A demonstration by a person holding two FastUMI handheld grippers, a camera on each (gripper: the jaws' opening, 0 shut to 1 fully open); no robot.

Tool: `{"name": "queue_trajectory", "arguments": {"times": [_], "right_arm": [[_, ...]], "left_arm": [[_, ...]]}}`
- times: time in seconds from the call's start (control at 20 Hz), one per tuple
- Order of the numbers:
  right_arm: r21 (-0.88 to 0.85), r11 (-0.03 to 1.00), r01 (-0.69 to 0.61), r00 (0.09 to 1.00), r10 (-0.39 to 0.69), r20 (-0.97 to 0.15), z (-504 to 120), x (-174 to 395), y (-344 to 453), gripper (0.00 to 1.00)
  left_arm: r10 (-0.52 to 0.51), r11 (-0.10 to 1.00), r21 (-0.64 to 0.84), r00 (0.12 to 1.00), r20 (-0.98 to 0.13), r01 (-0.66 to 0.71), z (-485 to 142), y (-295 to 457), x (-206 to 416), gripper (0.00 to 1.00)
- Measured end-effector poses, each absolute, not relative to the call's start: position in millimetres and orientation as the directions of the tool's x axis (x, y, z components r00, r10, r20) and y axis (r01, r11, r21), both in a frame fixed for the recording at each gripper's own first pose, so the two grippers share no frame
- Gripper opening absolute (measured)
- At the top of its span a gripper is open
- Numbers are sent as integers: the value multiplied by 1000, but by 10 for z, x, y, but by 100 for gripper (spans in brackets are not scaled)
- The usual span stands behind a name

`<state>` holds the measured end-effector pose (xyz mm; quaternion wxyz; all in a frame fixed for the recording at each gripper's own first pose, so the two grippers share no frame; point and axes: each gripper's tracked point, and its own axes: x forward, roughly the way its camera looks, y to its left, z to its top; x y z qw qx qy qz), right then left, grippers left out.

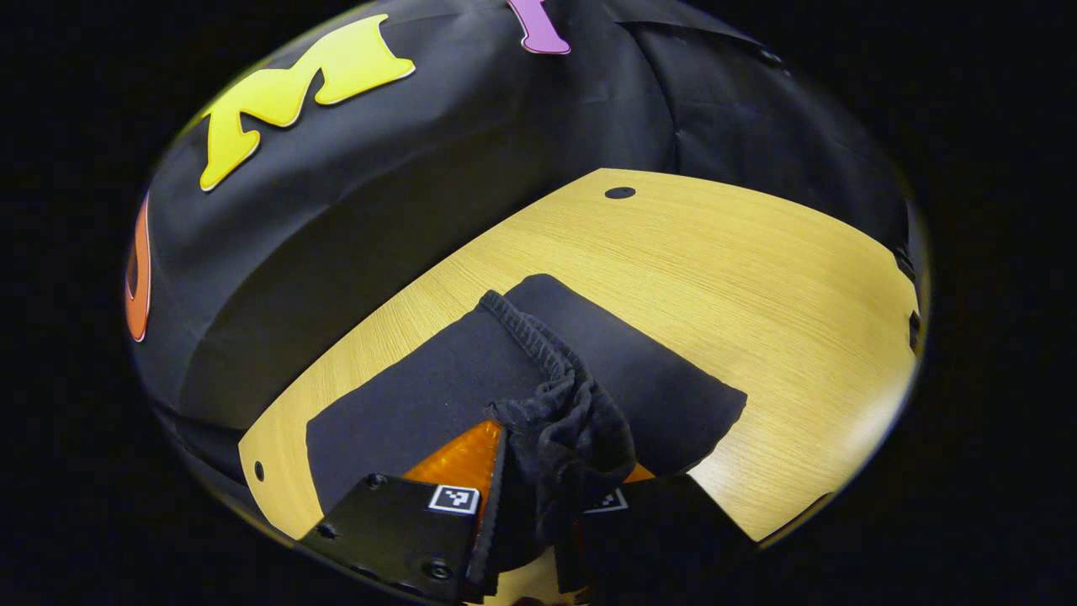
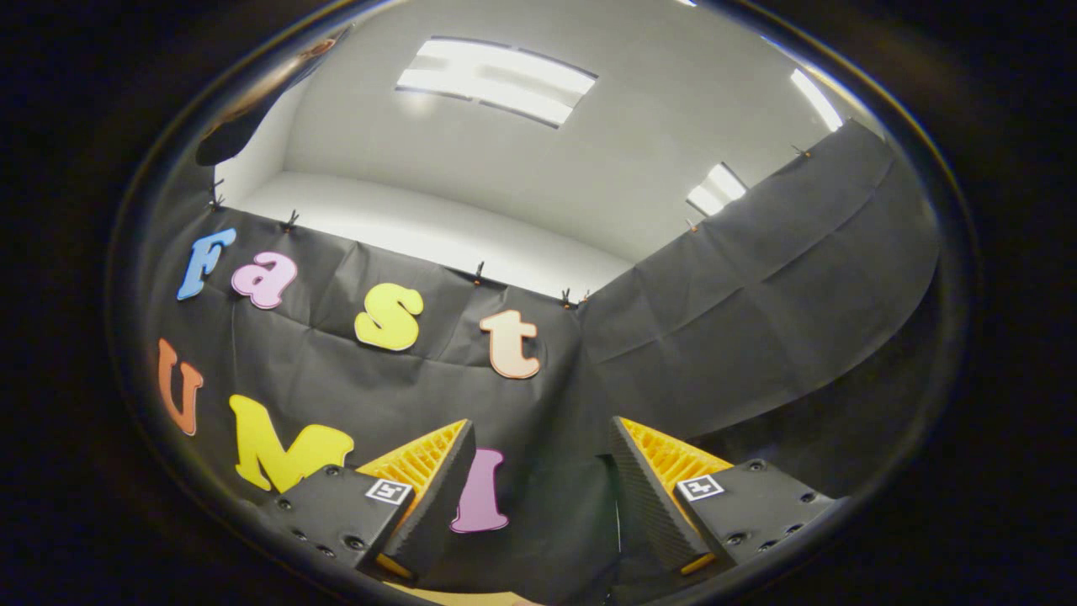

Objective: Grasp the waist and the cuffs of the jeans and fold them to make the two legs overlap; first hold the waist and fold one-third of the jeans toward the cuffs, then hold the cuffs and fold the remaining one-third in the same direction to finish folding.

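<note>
Pinching a bunched black waistband, the left gripper (image 1: 547, 497) lifts dark jeans (image 1: 421, 396) off the table (image 1: 757, 286); right gripper (image 2: 538, 497) gapes, released.

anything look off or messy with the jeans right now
Yes. The left gripper pinches a crumpled bunch of the jeans, so the ribbed edge trails unevenly across the flat part on the table. The right gripper is open, pointing up at the ceiling, holding nothing.

Bare table (image 1: 757, 278) lies open right of and beyond the dark jeans (image 1: 471, 379). Booth cloth wall (image 1: 404, 194) closes in behind the far edge. Nothing stands between the right gripper (image 2: 538, 497) fingers, spread wide in open air.
</note>
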<state>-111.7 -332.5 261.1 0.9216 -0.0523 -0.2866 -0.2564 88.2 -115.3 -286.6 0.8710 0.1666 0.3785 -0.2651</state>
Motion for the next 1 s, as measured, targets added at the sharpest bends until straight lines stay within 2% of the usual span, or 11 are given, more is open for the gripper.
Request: {"name": "queue_trajectory", "arguments": {"times": [0.1,0.15,0.3,0.6,0.75,0.8,0.95,1.0], "right_arm": [[42,867,497,709,-433,557,2642,-1098,-3306,93],[37,867,498,708,-430,560,2645,-1081,-3308,98],[43,872,487,707,-423,567,2694,-1074,-3290,98],[47,885,464,715,-405,570,2701,-1042,-3244,98],[55,895,443,721,-393,571,2724,-987,-3211,98],[60,900,432,725,-386,571,2726,-958,-3172,93],[61,920,387,735,-348,582,2766,-845,-3007,93],[56,927,370,741,-331,585,2767,-806,-2924,98]], "left_arm": [[-356,809,69,580,-732,583,-2785,-1202,901,39],[-385,805,47,581,-717,591,-2734,-1285,886,46],[-439,786,17,578,-688,618,-2530,-1443,850,99],[-480,788,-2,612,-628,616,-2208,-1530,832,100],[-481,832,-48,676,-558,553,-1816,-1444,972,100],[-480,844,-68,693,-538,531,-1667,-1374,1014,100],[-462,874,-86,764,-451,478,-1163,-1111,1193,100],[-454,883,-91,790,-412,460,-950,-1000,1261,100]]}}
